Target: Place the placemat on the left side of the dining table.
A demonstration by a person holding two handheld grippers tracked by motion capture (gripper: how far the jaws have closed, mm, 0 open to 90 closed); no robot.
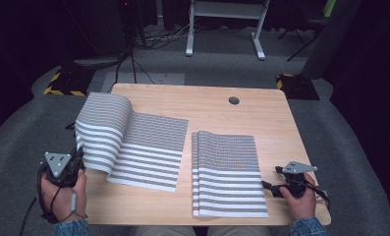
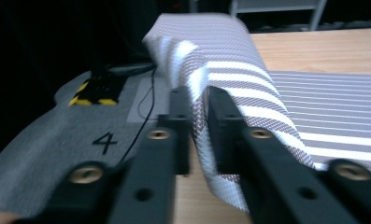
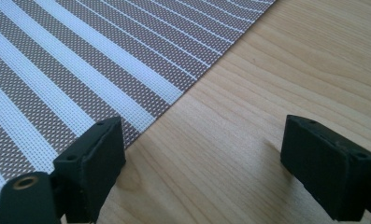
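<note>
1. Left gripper point(image 1: 77, 160), at about eight o'clock on the table point(image 1: 207, 98): its jaws stand narrow with the left edge of the left striped mat point(image 1: 148, 147) between them. The left gripper view is blurred, so whether the pads point(image 2: 220, 126) press the weave or have just let go is hard to say; a slim gap seems to show at the left pad.
2. That mat lies at about nine o'clock. Its left part is lifted and curled over in a hump, while its right part lies flat on the wood. I judge the fold as begun and not yet laid: the raised edge would have to travel toward three o'clock and come down on the flat half.
3. Folded striped mat point(image 1: 229, 174), at about five o'clock: doubled over, edges roughly matched, apparently finished.
4. Right gripper point(image 1: 273, 188), at four o'clock, just beside the folded mat's right edge: jaws wide, nothing between them, hovering low over bare wood.
</note>
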